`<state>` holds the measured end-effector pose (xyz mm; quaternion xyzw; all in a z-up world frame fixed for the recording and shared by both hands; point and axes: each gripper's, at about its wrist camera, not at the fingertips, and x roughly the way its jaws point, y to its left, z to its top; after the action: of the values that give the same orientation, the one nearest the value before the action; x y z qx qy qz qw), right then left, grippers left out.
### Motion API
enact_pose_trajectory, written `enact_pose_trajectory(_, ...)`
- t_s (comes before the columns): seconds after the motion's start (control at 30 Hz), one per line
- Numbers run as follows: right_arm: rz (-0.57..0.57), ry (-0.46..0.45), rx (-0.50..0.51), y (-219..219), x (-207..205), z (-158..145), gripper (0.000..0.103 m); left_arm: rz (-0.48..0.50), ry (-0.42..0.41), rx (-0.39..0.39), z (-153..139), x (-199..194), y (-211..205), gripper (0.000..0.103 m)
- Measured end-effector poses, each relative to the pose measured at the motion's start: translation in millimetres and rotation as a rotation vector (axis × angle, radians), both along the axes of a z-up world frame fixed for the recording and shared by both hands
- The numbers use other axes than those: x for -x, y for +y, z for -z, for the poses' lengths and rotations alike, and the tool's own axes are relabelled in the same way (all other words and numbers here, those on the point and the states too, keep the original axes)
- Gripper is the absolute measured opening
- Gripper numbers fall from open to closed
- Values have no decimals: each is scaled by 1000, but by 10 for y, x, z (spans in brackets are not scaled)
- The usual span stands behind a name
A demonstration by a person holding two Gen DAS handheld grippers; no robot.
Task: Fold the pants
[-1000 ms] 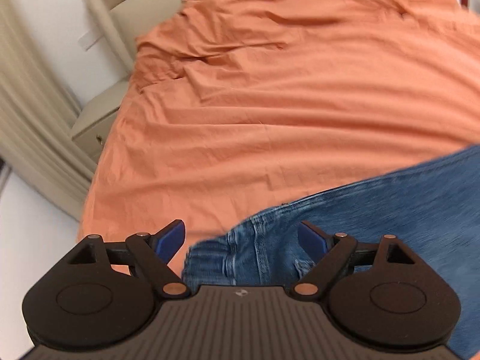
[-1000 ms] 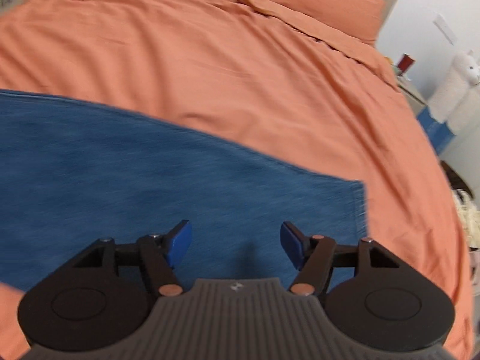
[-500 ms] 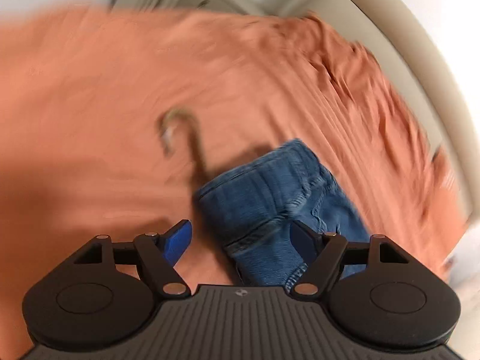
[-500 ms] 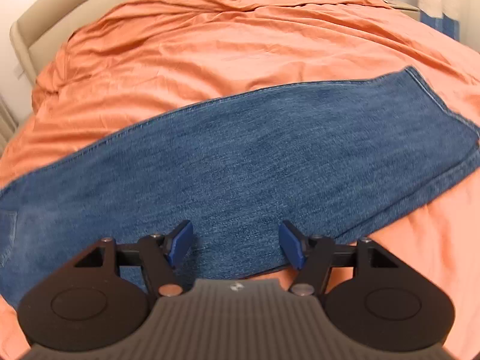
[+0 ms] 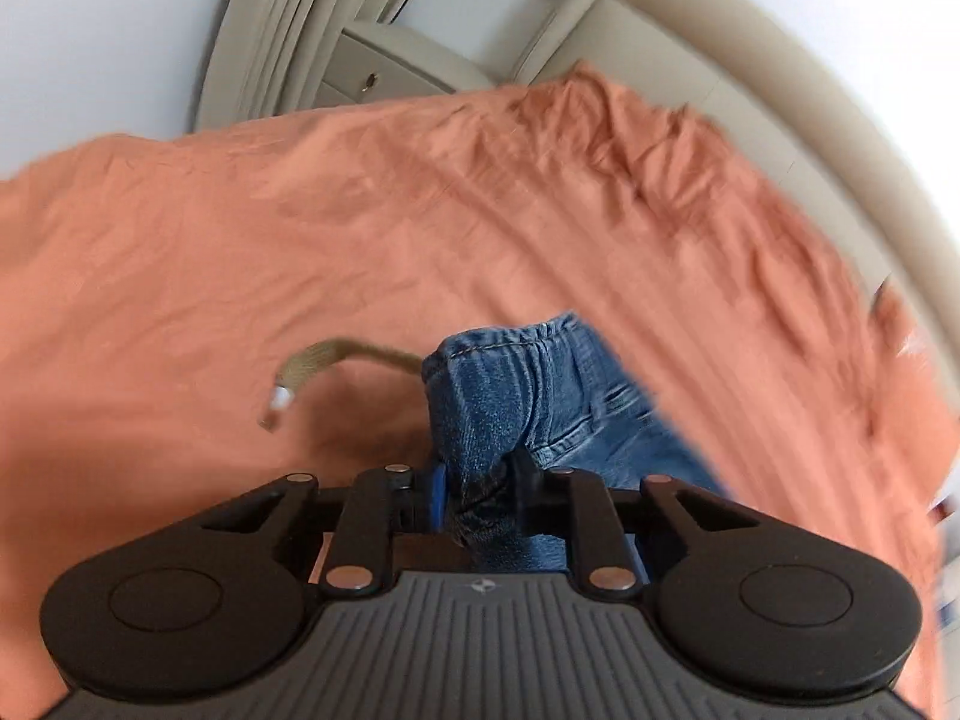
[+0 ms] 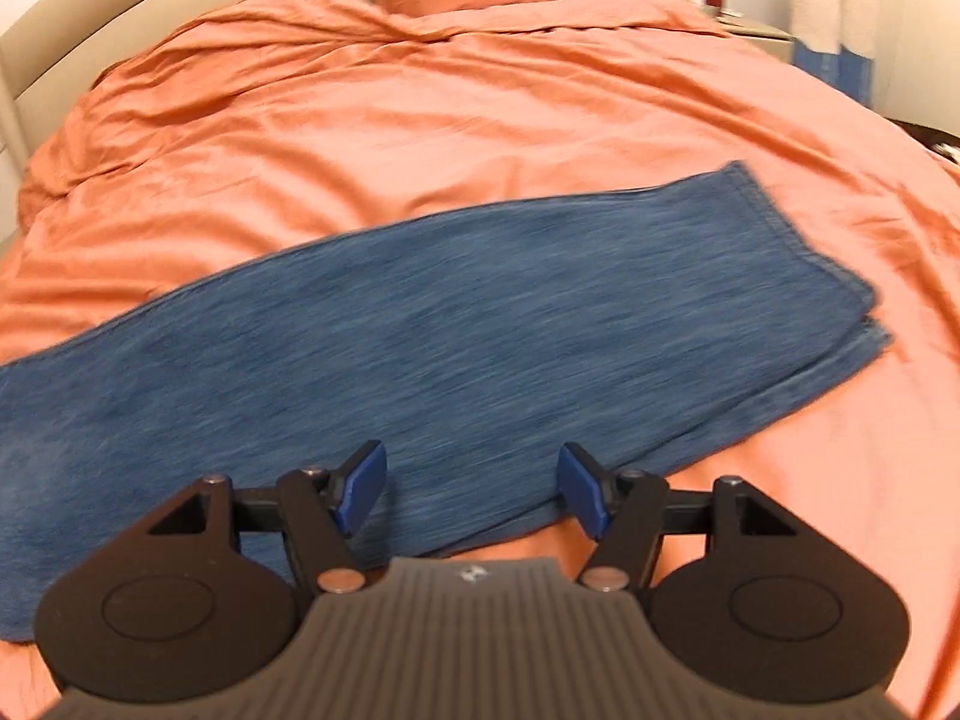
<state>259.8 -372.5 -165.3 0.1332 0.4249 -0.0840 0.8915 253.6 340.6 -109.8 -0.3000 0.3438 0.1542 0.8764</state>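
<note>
Left claw (image 5: 480, 504) is clenched on a bunched fold of the jeans (image 5: 528, 396) at the waistband end, probably so that end can be lifted and carried over for a fold. A tan drawstring (image 5: 318, 360) dangles out toward ten o'clock. From the pinch, denim runs off toward four o'clock across the orange bed (image 5: 240, 252). Right claw (image 6: 474, 489) is released, fingers spread, above the near edge of the legs, which stretch flat from eight o'clock to two o'clock.
</note>
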Motion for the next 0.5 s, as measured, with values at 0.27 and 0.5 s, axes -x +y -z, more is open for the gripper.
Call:
enact_pose_trajectory(0.27, 164, 27, -61, -796, 181, -118, 59, -13, 182, -85, 415, -261, -72, 36)
enact_pose_trajectory(0.5, 257, -21, -148, -1467, 454, -245, 59, 64, 158, -438, -308, -200, -515, 63)
